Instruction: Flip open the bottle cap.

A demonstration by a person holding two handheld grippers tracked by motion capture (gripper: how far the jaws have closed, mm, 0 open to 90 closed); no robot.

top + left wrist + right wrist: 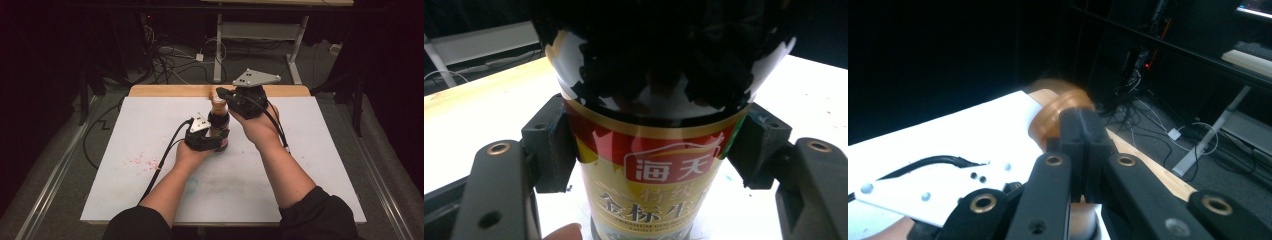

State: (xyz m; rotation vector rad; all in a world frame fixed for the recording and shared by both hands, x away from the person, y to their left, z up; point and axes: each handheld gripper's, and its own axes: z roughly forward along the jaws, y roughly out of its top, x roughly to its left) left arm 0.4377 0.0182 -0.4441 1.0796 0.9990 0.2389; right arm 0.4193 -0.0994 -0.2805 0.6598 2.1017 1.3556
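Bottle (219, 125) upright mid-table, clamped in left gripper (202, 136); right gripper (227, 95) at cap (1060, 115), jaws pressed together.
Dark glass, red-and-gold label with Chinese characters, brown cap. Left pads (549, 145) squeezing label from both sides. Stands on white board (300, 150), well clear of every edge; wooden strip (165, 90) along far side, bare surface all around.
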